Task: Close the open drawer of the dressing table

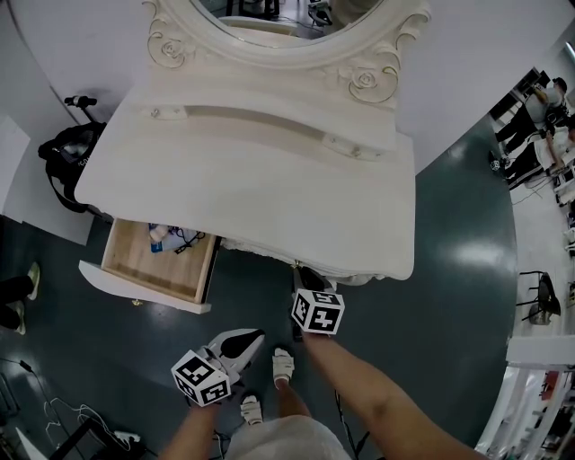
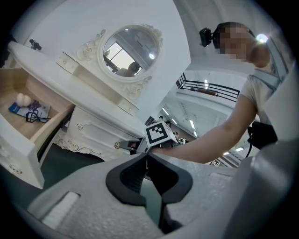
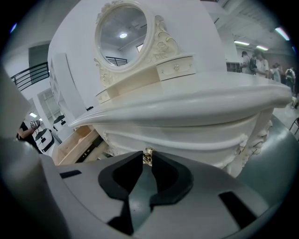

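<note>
The white dressing table point(image 1: 269, 171) carries an oval mirror point(image 1: 278, 18). Its left drawer point(image 1: 162, 274) stands pulled out, with a few small items point(image 1: 171, 238) inside; the drawer also shows in the left gripper view point(image 2: 32, 135) and the right gripper view point(image 3: 77, 144). My right gripper point(image 1: 304, 277) is at the table's middle front, its jaws closed round a small brass knob point(image 3: 147, 158). My left gripper point(image 1: 247, 340) hangs lower, away from the table and right of the open drawer, shut point(image 2: 146, 156) on nothing.
A black bag point(image 1: 67, 153) lies on the floor left of the table. Cables point(image 1: 63, 422) trail at the lower left. People point(image 1: 539, 126) stand far right, near a chair point(image 1: 539, 296). The holder's sandalled feet point(image 1: 283, 364) are just before the table.
</note>
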A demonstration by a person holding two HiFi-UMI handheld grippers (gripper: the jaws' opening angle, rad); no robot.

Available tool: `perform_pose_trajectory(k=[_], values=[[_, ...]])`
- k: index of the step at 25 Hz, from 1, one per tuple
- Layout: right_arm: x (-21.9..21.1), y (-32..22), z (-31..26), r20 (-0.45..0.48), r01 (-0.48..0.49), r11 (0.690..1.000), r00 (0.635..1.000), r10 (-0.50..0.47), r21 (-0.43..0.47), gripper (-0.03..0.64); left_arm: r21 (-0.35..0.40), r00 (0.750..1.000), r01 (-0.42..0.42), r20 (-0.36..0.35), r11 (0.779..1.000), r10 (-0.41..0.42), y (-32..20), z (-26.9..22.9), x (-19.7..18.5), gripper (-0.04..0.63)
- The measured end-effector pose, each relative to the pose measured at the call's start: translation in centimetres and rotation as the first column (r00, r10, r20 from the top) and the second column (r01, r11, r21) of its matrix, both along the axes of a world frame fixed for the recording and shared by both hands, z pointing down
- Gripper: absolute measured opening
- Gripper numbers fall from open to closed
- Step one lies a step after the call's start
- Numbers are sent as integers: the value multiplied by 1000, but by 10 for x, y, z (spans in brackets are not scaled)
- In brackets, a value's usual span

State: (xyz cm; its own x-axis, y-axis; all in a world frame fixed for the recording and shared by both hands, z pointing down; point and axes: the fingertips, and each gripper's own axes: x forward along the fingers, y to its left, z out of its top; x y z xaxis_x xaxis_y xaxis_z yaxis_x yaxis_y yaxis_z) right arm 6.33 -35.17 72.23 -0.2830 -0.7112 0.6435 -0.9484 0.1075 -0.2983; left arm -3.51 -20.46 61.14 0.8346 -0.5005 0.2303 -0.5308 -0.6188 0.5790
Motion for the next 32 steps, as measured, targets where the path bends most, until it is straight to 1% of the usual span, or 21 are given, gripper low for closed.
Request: perform_pose_trajectory(k=[10, 21, 32], values=[[0, -6, 0, 16, -17, 1000, 1000, 17, -4, 72, -6, 1000, 7, 2, 1000, -7, 2, 3, -2, 11], [0, -5, 1, 15, 4, 1000, 1000, -4, -4, 72, -3, 1000, 7, -2, 1000, -7, -1, 3, 2, 11], [0, -5, 1, 1, 47, 999, 999, -47, 6, 72, -5, 1000, 10, -5, 1000, -10, -1, 4, 4, 11]])
